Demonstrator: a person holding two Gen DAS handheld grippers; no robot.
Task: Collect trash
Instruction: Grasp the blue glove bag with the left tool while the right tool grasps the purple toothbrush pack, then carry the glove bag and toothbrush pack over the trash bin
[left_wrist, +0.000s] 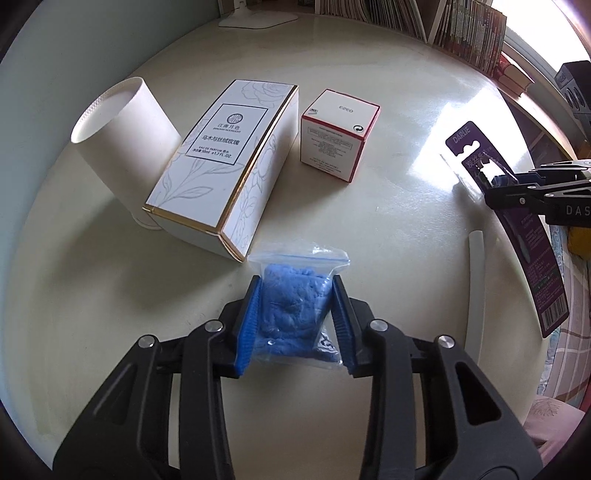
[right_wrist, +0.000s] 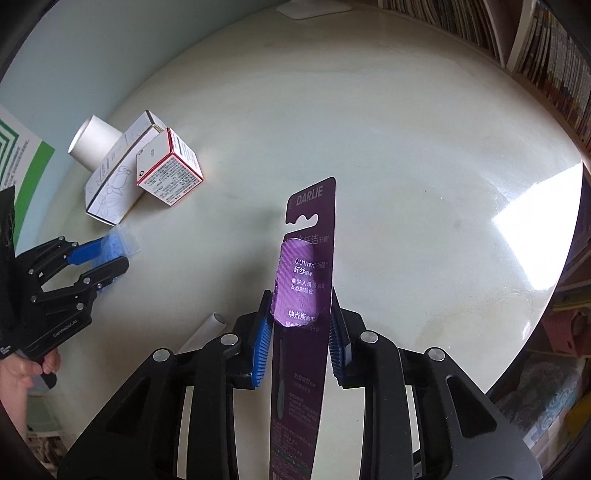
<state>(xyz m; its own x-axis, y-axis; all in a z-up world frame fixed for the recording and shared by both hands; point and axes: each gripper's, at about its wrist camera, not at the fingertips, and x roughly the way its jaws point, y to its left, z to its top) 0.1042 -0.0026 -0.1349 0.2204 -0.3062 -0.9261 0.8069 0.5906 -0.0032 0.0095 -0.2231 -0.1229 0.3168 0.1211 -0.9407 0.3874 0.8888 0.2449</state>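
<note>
A clear zip bag of crumpled blue material (left_wrist: 295, 306) lies on the pale round table (left_wrist: 388, 221). My left gripper (left_wrist: 297, 284) points down at it, and both blue pads press on the bag's sides. That gripper (right_wrist: 110, 258) and the bag (right_wrist: 114, 243) also show at the left of the right wrist view. A long purple toothbrush package (right_wrist: 314, 214) marked DARLIE runs between the pads of my right gripper (right_wrist: 301, 295), which is shut on its edges. In the left wrist view the package (left_wrist: 535, 251) and the right gripper (left_wrist: 495, 188) sit at the right edge.
A white paper cup (left_wrist: 122, 140) lies on its side against a white perfume box (left_wrist: 221, 166). A small red-edged box (left_wrist: 336, 136) stands beside them. A white tube (left_wrist: 474, 280) lies near the table's right rim. Bookshelves (left_wrist: 461, 33) and a lamp base (left_wrist: 255, 20) are behind.
</note>
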